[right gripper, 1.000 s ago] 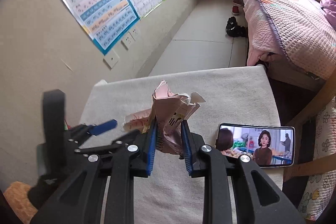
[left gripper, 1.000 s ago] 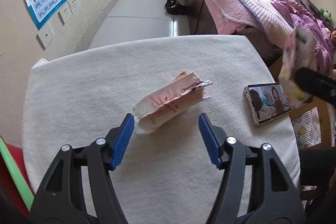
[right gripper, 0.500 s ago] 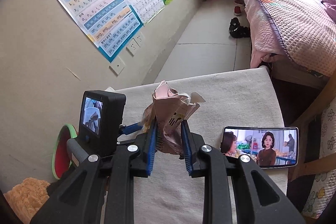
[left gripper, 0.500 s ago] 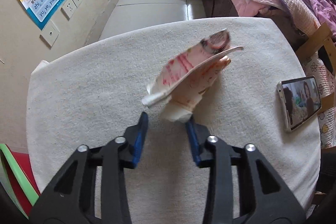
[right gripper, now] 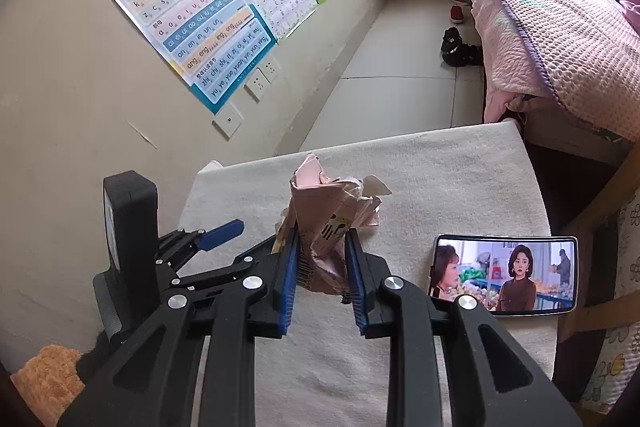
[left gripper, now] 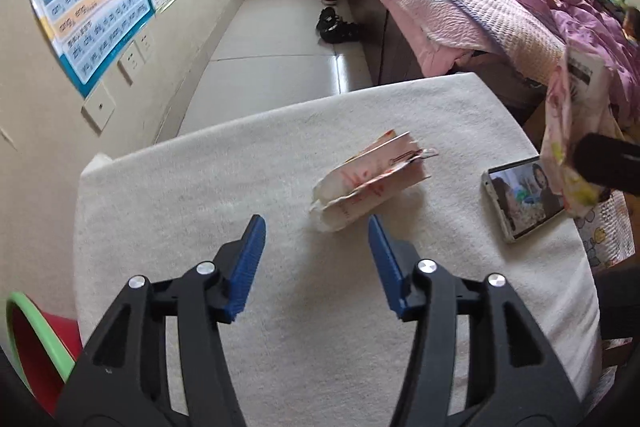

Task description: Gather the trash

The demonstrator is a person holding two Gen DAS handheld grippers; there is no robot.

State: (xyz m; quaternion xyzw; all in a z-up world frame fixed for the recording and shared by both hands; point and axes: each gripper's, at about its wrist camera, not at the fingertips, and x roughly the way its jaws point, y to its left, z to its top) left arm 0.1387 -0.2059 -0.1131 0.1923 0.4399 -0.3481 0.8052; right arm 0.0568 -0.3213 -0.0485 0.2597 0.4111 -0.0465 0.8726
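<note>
My left gripper (left gripper: pixel 316 227) hangs over the near middle of the table (left gripper: pixel 200 187), its blue pads spread wide with nothing between them. Just ahead of the right-hand pad lies a flattened white wrapper with red print (left gripper: pixel 368 183), resting on the white cloth toward the table's middle, its near end just beside that pad but not touching it as far as I can see.

My right gripper (right gripper: pixel 320 255) is clamped onto a crumpled pink wrapper (right gripper: pixel 332 211), the pads pressed against both sides of it with only the paper's thickness between them. The wrapper stands up out of the jaws, lifted clear of the cloth (the barcode side faces me in the right wrist view). From the left wrist view the same pink wrapper (left gripper: pixel 568 131) shows at the table's right edge, held above the phone.

The phone (right gripper: pixel 504 273) lies flat near the right edge of the table, screen up and playing a video with two women on it. In the right wrist view the left gripper (right gripper: pixel 224 231) sits off to the left, its camera body beside it.

Down past the table's near-left corner, a red bin with a green rim (left gripper: pixel 32 343) stands on the floor. Posters (right gripper: pixel 192 27) hang on the left wall, and a bed (left gripper: pixel 460 7) runs beyond the far right corner.
</note>
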